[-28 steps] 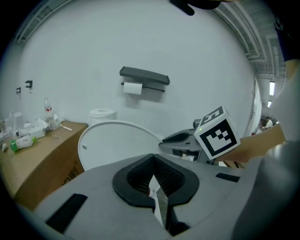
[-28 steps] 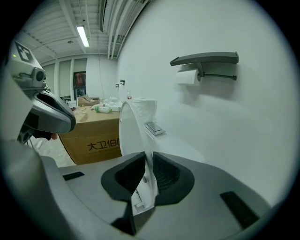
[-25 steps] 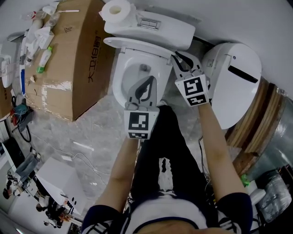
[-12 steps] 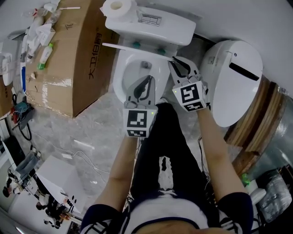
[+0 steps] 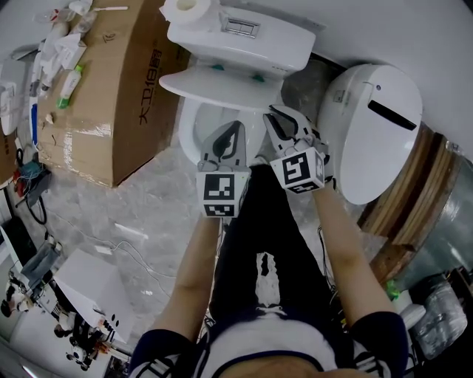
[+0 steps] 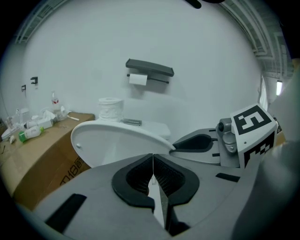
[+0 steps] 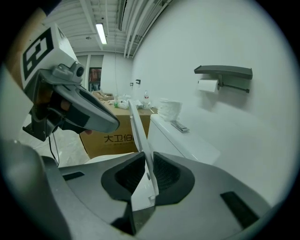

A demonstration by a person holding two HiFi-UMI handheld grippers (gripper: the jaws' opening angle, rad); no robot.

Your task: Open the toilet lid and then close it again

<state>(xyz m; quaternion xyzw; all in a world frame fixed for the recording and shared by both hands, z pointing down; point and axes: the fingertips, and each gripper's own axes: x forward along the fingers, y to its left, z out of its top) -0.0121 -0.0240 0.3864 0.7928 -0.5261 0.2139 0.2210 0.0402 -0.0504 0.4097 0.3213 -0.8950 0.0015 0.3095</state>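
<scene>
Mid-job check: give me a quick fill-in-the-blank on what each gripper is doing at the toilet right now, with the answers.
1. The right gripper is shut on the edge of the toilet's ___.
2. The left gripper holds nothing, and its jaws are ___.
3. The toilet paper roll stands on top of the toilet's ___.
Missing words: lid; shut; tank.

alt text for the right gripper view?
The right gripper is shut on the edge of the white toilet lid, seen edge-on. The left gripper hangs at upper left; the cistern, cardboard box and wall paper holder sit behind.
</scene>
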